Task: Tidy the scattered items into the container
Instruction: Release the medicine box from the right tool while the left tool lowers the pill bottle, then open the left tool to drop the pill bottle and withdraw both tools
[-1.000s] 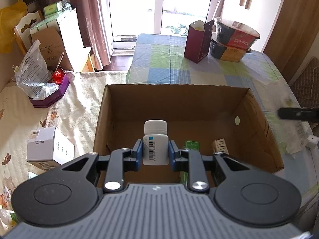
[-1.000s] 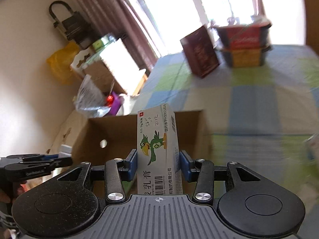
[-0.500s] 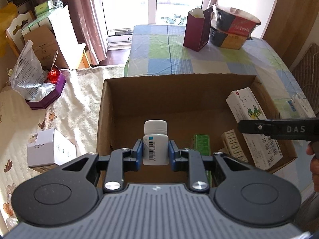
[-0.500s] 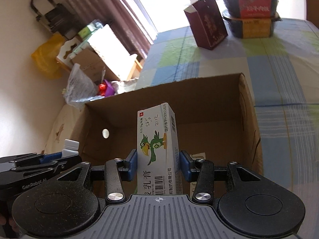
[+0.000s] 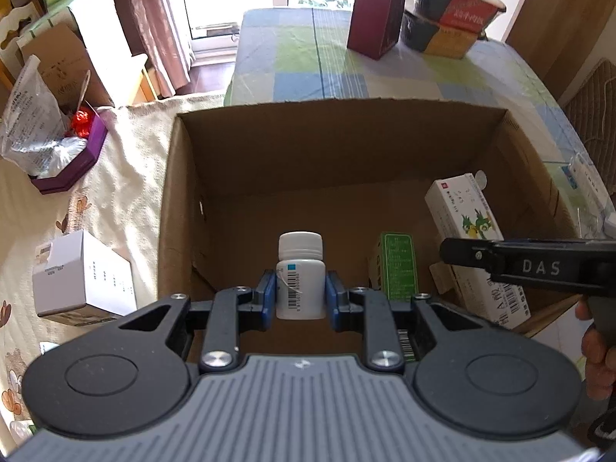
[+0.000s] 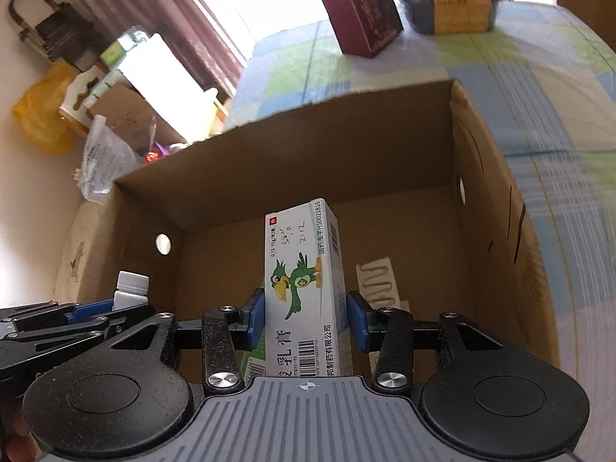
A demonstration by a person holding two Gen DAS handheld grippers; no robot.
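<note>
An open cardboard box (image 5: 338, 106) fills the middle of the left wrist view. My left gripper (image 5: 301, 292) is shut on a white pill bottle (image 5: 300, 269), held upright over the box's near left part. My right gripper (image 6: 306, 319) is shut on a white carton with a green parrot (image 6: 304, 269), held inside the box (image 6: 292, 115) opening. In the left wrist view that carton (image 5: 466, 215) sits by the right wall. A green carton (image 5: 396, 265) lies on the box floor, and a pale patterned carton (image 6: 379, 285) lies beside it.
A white box (image 5: 81, 273) lies on the cream cloth left of the cardboard box. A purple tray with a plastic bag (image 5: 69, 165) is further left. A maroon paper bag (image 5: 377, 19) and stacked bowls (image 5: 450, 15) stand on the chequered table behind. A hand (image 5: 596, 350) shows at the right edge.
Both grippers have moved forward and down towards the box. The right gripper carried the parrot carton from outside the box to inside its opening. Both stayed shut on their items.
</note>
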